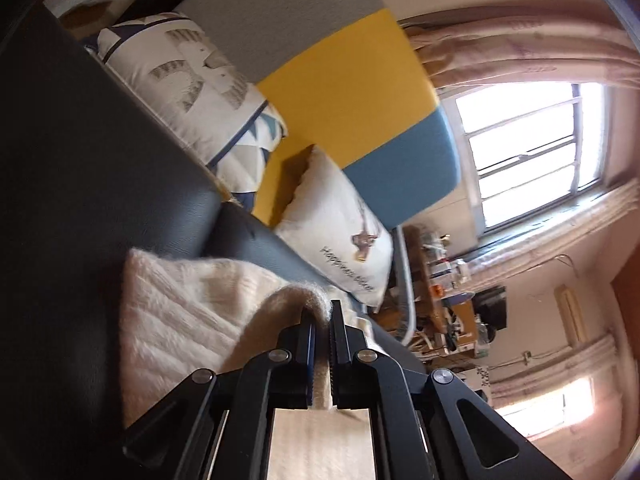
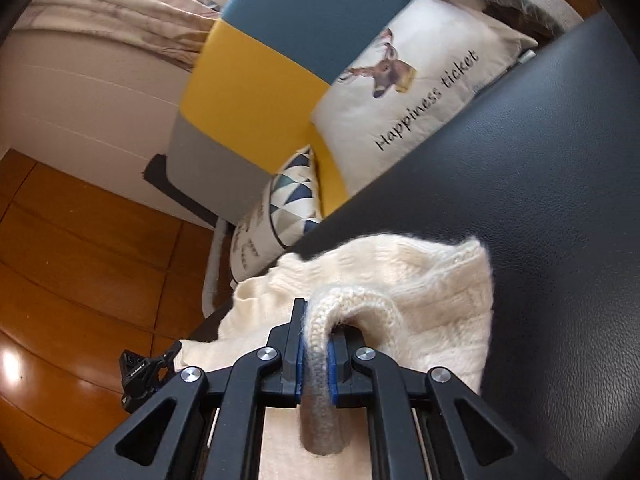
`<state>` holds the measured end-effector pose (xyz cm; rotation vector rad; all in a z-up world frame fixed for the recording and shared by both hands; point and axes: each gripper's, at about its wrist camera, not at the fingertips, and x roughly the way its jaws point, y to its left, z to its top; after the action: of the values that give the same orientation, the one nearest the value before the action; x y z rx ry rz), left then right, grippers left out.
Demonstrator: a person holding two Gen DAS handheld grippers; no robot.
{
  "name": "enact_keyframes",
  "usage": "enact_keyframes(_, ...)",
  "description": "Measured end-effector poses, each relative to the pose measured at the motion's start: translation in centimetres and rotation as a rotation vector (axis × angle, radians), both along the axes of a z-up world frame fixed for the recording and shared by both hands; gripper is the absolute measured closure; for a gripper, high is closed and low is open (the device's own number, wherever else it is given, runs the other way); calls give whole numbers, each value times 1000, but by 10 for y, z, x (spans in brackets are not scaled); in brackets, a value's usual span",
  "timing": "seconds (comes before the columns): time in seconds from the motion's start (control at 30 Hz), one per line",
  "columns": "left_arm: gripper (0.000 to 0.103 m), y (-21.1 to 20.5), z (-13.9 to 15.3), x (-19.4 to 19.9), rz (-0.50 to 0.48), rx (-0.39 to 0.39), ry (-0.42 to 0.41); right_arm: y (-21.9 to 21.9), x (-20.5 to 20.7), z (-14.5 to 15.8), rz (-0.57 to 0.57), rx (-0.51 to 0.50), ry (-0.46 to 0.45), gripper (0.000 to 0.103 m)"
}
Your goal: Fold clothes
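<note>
A cream knitted sweater (image 1: pixel 180 320) lies on a dark leather surface (image 1: pixel 80 160). My left gripper (image 1: pixel 322 312) is shut on a thick fold of its edge, which arches over the fingertips. In the right wrist view the same sweater (image 2: pixel 420 280) spreads ahead on the dark leather (image 2: pixel 540 200). My right gripper (image 2: pixel 316 320) is shut on a ribbed knit edge that curls up between the blue pads and hangs back toward the camera. Part of the sweater lies under both grippers, out of sight.
A chair back (image 1: pixel 340 80) in grey, yellow and blue stands beyond the leather, with a deer-print cushion (image 2: pixel 400 88) and a triangle-pattern cushion (image 2: pixel 288 204) on it. Wooden floor (image 2: pixel 80 260) lies to the left in the right wrist view. Another black gripper part (image 2: pixel 140 372) shows at lower left.
</note>
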<state>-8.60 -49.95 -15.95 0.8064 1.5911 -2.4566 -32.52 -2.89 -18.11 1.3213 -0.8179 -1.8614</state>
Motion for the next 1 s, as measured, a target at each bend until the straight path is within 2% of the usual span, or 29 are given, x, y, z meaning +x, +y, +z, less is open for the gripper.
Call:
enact_keyframes(0.1, 98, -9, -15, -10, -3, 7, -46, 2, -11, -19, -1, -48, -101, 91)
enact_keyframes(0.2, 97, -12, -26, -16, -13, 47, -99, 7, -16, -26, -4, -109, -146, 79)
enact_keyframes(0.3, 96, -17, -29, -13, -5, 112, -84, 10, -19, -22, -3, -137, -152, 78)
enact_keyframes(0.43, 95, -17, -17, -5, 3, 120, -73, 15, -16, -3, 9, -101, -105, 76)
enact_keyframes(0.5, 92, -16, -11, -1, 11, 120, -66, 17, -9, 12, 10, -65, -44, 76)
enact_keyframes(0.57, 88, -15, -1, 6, 33, 87, -51, 13, 0, 28, 39, -33, 27, 76)
enact_keyframes(0.67, 69, -19, 7, 12, 68, 56, -47, -10, 14, 46, 133, 57, 120, 76)
enact_keyframes(0.73, 69, -23, 9, 14, 100, 60, -50, -33, 23, 52, 200, 152, 178, 76)
enact_keyframes(0.83, 69, -13, 8, 17, 75, 55, -44, -71, 34, 50, 295, 294, 246, 76)
enact_keyframes(1.0, 69, 24, 1, 4, -68, -59, -148, -111, 42, 26, 370, 468, 246, 76)
